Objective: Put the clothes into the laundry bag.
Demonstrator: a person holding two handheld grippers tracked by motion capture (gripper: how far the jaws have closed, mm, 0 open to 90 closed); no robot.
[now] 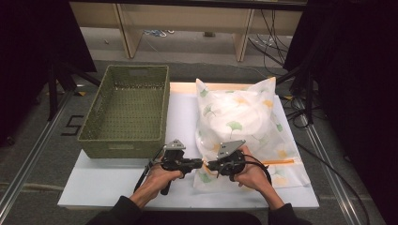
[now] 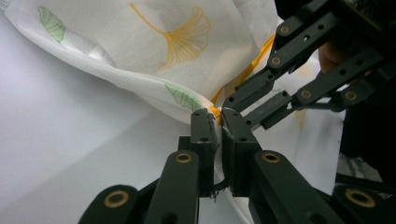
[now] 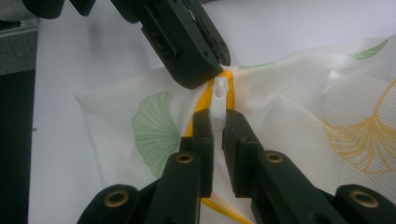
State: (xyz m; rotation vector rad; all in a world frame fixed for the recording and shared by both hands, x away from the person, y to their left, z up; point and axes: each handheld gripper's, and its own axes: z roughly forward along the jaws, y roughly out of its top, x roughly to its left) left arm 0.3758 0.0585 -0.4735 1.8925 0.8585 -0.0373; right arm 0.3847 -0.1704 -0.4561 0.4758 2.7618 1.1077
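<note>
With the mesh laundry bag (image 1: pixel 244 126) lying on the tabletop (image 1: pixel 103 185) beside a green basket (image 1: pixel 129 110), the left hand-held gripper (image 2: pixel 217 122) pinches its corner fabric while the right hand-held gripper (image 3: pixel 217 122) clamps the white zipper pull (image 3: pixel 219 100), so next probably comes a steady pull along the yellow zipper (image 1: pixel 279 162).

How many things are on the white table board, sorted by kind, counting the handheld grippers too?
Green woven basket: 1
White mesh bag with ginkgo-leaf print and a yellow zipper: 1
Handheld grippers: 2, the left gripper shut on the bag's corner by the zipper end, the right gripper shut on the white zipper pull
Total: 4
</note>
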